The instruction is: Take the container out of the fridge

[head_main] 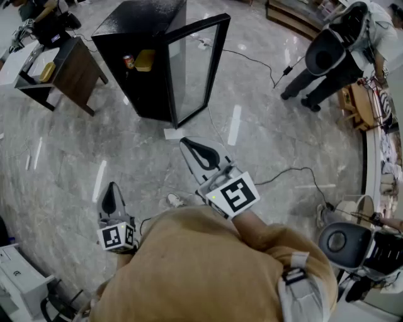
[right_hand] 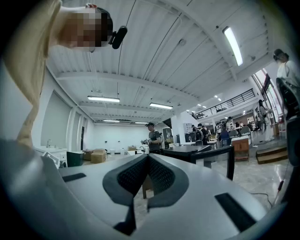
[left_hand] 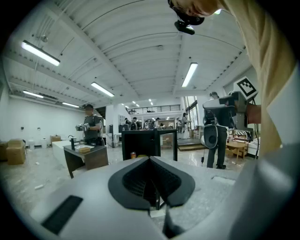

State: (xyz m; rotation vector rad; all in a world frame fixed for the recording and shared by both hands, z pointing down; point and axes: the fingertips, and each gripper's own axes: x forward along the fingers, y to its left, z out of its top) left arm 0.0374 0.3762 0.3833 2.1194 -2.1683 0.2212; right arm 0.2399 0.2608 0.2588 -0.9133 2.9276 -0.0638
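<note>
- Container [head_main: 145, 60]: a flat yellow box with rounded corners. It lies on a shelf inside the fridge [head_main: 141, 19], just right of a red can [head_main: 128, 61].
- Fridge: a low black cabinet on the grey stone floor [head_main: 75, 151]. Its glass door [head_main: 198, 69] is swung open.
- Left gripper [head_main: 111, 196]: jaws closed together with nothing between them, held well short of the fridge.
- Right gripper [head_main: 196, 151]: jaws fully closed and empty, pointing toward the open door and apart from it.
</note>
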